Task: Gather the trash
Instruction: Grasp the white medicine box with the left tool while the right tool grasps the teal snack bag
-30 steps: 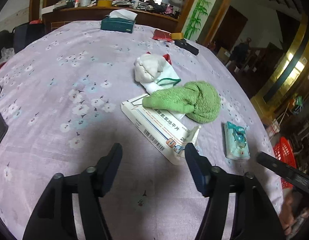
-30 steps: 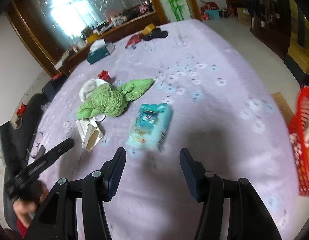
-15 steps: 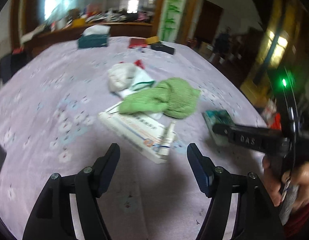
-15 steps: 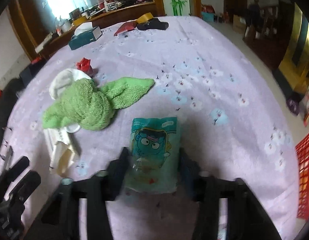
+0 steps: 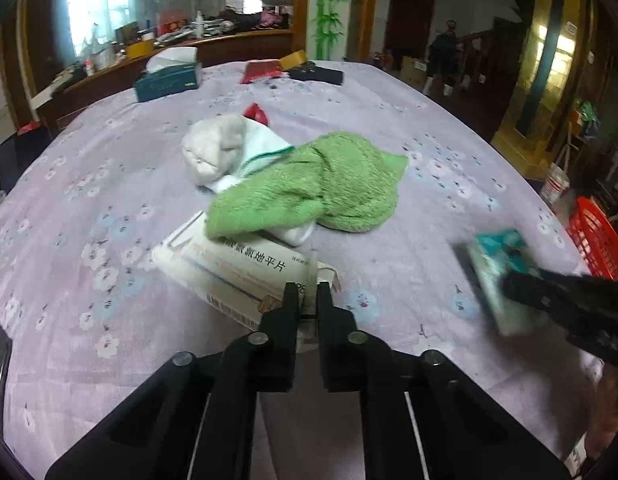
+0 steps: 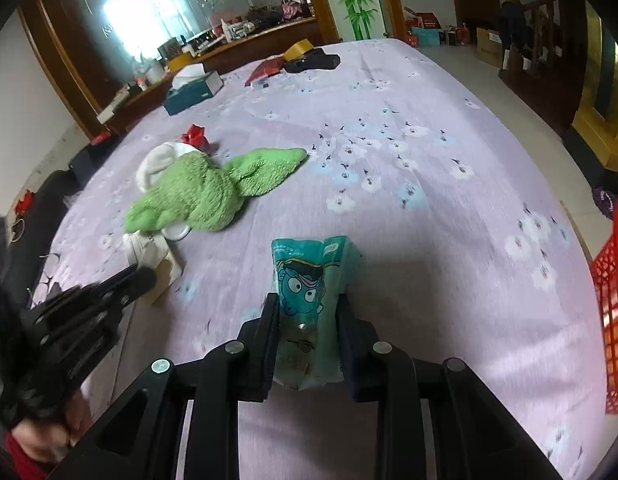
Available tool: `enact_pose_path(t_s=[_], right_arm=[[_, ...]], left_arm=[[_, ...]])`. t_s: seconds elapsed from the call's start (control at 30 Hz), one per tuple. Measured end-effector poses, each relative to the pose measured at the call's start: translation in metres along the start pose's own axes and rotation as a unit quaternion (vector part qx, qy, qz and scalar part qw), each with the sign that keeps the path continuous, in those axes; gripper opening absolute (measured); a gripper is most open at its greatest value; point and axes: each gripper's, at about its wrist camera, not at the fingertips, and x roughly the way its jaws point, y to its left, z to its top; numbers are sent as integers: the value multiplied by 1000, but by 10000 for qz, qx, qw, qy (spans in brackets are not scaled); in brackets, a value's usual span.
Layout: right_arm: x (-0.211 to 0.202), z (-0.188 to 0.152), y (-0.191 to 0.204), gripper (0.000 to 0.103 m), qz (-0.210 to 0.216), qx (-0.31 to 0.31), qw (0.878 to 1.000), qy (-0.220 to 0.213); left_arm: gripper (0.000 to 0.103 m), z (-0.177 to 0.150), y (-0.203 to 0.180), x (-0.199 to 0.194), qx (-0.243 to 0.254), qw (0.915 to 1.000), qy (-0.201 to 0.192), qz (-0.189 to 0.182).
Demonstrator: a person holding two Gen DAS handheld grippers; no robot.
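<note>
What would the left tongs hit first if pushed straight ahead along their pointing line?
Likely the white medicine box: the left tongs are shut right at its near corner, seemingly pinching its flap. Beyond it lies the green towel. Depth at the tips is unclear.

Surface: round table under a lilac flowered cloth (image 6: pixel 429 128).
Centre: green towel (image 6: pixel 197 192) over a white cloth (image 5: pixel 221 152).
Near: white medicine box (image 5: pixel 229 268).
Far edge: teal tissue box (image 6: pixel 193 92), red packet (image 6: pixel 265 70), black case (image 6: pixel 317 62).
</note>
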Motion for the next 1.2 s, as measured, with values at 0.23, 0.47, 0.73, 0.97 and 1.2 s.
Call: enact_pose_path(t_s=[0.23,0.47,0.73,0.97,1.2], right_arm=[[-38,-25,-6,28,184,37,9989,-421],[-63,-47,-2,28,125,-40,9965,-824],[-75,-63,-14,28,-134,93,9942,-1068],[-94,-72,-13,28,-42,109,9924,-1224],[-102,-79,-10,28,-53,71,9918,-1272]], left_arm=[[5,-17,2,-39,-364,9974,-460,-417],[5,-36,-26,-70,-252,9938,-961,-505],[5,-51,-59,-80,33,9922,-1161,-450],[5,-58,-68,-94,140,9914,-1242,-394],[5,-63,-69,-102,173,9909,-1299,-297]])
